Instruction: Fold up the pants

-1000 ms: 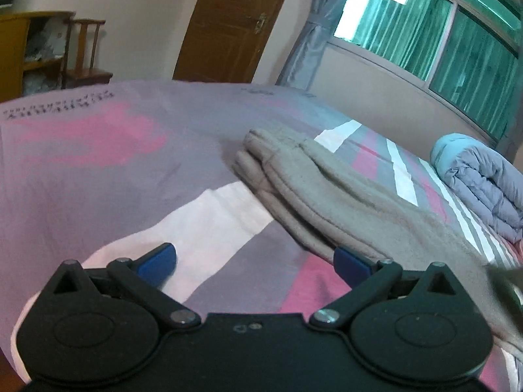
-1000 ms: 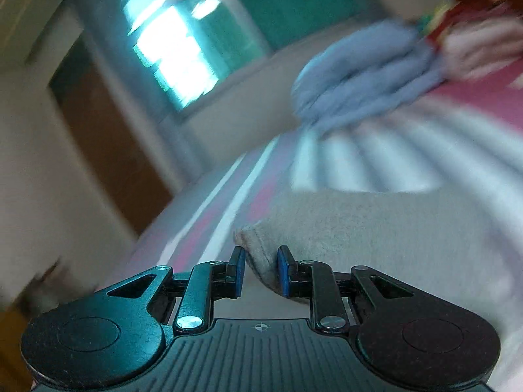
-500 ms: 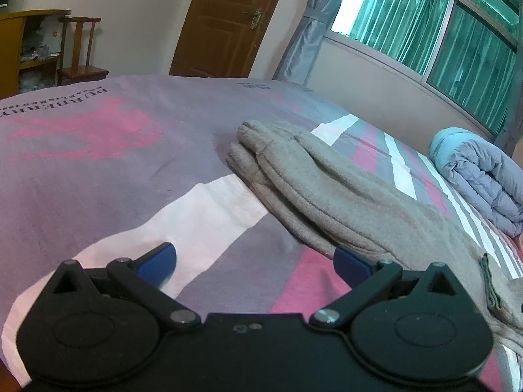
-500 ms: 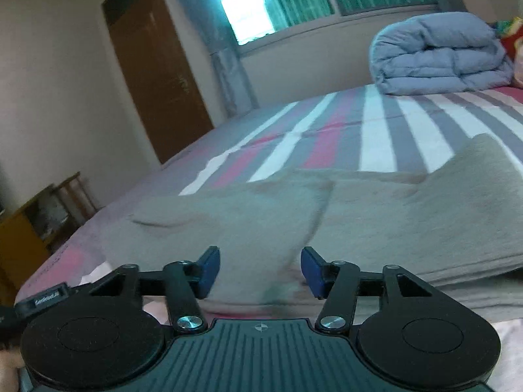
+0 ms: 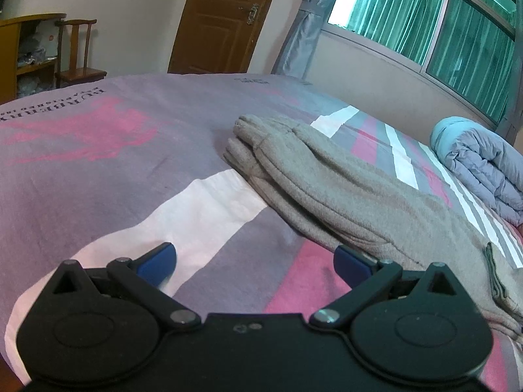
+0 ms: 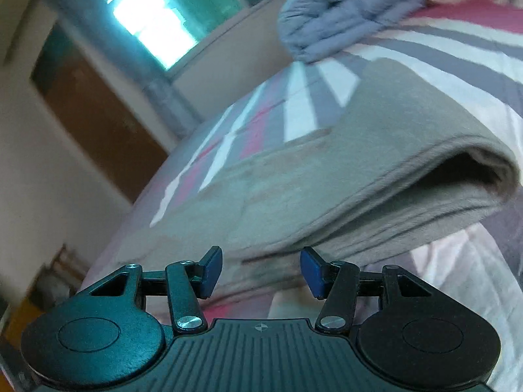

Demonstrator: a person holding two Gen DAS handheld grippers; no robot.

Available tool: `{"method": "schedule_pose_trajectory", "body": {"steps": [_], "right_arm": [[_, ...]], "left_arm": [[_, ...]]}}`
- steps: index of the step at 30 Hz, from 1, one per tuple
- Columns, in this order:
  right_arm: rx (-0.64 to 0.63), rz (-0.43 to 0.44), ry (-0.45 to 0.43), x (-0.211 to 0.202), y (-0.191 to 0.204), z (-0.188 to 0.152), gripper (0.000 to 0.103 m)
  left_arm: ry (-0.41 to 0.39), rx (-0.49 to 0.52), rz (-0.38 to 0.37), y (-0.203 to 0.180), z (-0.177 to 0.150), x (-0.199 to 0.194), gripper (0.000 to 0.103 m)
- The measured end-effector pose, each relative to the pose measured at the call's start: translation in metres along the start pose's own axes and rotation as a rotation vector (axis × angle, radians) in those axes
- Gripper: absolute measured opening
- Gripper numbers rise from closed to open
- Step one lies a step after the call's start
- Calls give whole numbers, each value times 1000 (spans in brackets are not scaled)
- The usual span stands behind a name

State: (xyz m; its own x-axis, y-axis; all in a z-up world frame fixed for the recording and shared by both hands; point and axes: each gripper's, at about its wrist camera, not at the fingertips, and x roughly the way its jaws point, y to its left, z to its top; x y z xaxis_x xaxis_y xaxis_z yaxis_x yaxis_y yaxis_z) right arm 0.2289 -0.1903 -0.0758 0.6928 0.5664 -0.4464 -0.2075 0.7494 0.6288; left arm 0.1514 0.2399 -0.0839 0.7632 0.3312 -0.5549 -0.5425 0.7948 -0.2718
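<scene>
Right gripper (image 6: 261, 269) hangs with its blue pads apart and nothing between them, low before the near edge of the grey pants (image 6: 327, 176), which lie doubled over on the bed (image 6: 457, 254), the loop of the fold gaping toward 3 o'clock; left gripper (image 5: 255, 261) is spread wide and empty over the bedspread, the pants (image 5: 343, 189) stretching from 12 toward 4 o'clock of it, their layered end farthest from it. To fold again well, I judge each gripper should pinch all layers at one end together, lift just clear, carry them over squarely so the edges meet, then let go only once the cloth lies flat; soft fleece slips and sags, so a shallow bite may drop a layer. Beyond, a rolled blue quilt (image 5: 483, 166) rests at the bed's far side under the green-curtained window (image 5: 457, 32); a brown door (image 5: 222, 19) and wooden chair (image 5: 78, 52) stand beyond the bed.
</scene>
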Motion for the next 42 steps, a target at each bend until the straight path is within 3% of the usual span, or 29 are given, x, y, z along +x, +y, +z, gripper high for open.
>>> {"method": "schedule_pose_trajectory", "body": {"steps": [2, 11, 14, 18, 22, 23, 24, 25, 28, 33, 35, 36, 37, 40, 42], "right_arm": [[49, -27, -19, -5, -7, 5, 54], [240, 3, -67, -19, -44, 18, 54], [248, 72, -31, -1, -33, 18, 54], [248, 23, 5, 25, -20, 16, 54], [274, 62, 5, 26, -16, 20, 54], [249, 59, 3, 25, -14, 21, 48], [226, 54, 5, 26, -12, 22, 22], [224, 62, 10, 25, -12, 24, 10], [255, 114, -23, 17, -9, 26, 9], [252, 285, -73, -8, 10, 36, 9], [285, 362, -57, -10, 11, 32, 9], [280, 356, -46, -8, 10, 26, 9], [262, 319, -15, -1, 9, 22, 9], [332, 192, 216, 36, -13, -7, 9], [363, 223, 199, 31, -23, -18, 9]], "left_arm": [[4, 5, 3, -1, 0, 1, 97], [13, 42, 21, -8, -2, 5, 97], [15, 40, 22, -7, -2, 5, 97], [19, 43, 27, -8, -2, 5, 97], [18, 43, 27, -8, -2, 6, 97], [19, 43, 27, -8, -2, 6, 97], [19, 42, 24, -8, -1, 6, 97], [18, 39, 20, -7, -1, 6, 97], [16, 29, 11, -5, -1, 5, 97], [17, 31, 10, -4, -1, 5, 97], [16, 26, 6, -3, -1, 5, 97], [16, 23, 5, -3, -1, 5, 97], [16, 21, 5, -3, -1, 5, 97], [17, 20, 8, -3, -1, 5, 97], [17, 23, 8, -3, -1, 6, 97]]}}
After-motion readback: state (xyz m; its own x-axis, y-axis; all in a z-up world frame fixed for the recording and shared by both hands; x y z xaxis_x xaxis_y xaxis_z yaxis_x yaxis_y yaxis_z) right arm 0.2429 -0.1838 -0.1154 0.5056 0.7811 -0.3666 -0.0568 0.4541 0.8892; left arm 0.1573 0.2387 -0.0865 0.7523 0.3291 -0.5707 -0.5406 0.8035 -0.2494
